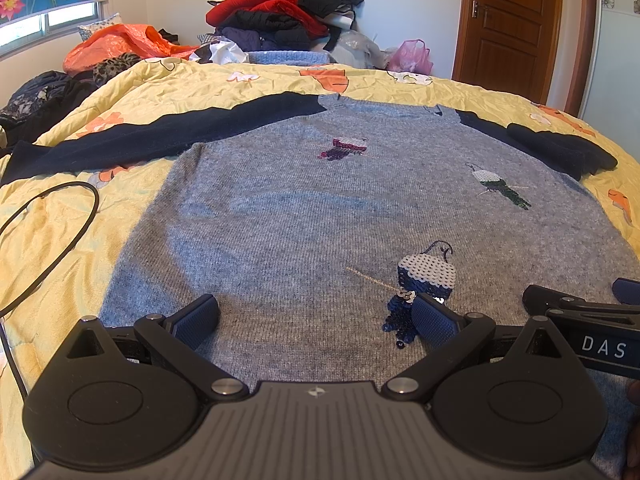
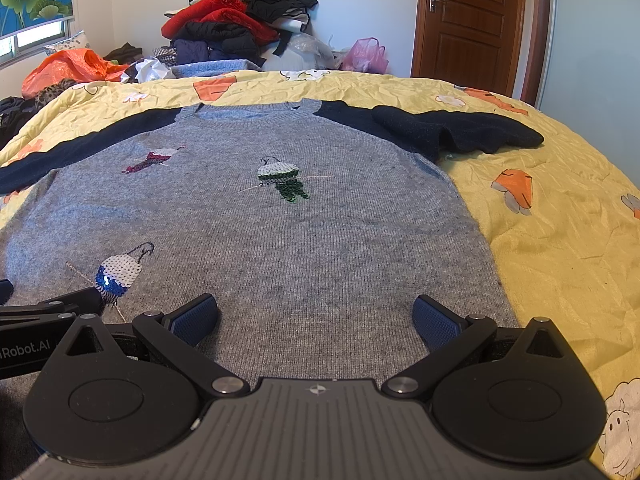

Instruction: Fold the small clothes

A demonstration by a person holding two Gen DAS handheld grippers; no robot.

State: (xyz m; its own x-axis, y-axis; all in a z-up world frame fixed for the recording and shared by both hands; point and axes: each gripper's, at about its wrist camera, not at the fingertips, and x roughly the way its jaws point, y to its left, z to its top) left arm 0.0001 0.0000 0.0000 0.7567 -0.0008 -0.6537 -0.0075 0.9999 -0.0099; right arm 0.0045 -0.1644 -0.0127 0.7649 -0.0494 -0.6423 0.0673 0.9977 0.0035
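Sweater (image 1: 304, 208) lies flat on the quilt (image 2: 560, 240) ahead of you, hem nearest, neckline farthest; your left gripper (image 1: 316, 316) and right gripper (image 2: 316, 316) hover spread and empty over the hem.

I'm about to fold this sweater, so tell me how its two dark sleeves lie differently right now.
The left sleeve lies stretched out straight and flat, away from the grey body. The right sleeve is bunched and doubled back on itself, so it looks shorter and thicker. Both are dark navy and rest on the yellow quilt.
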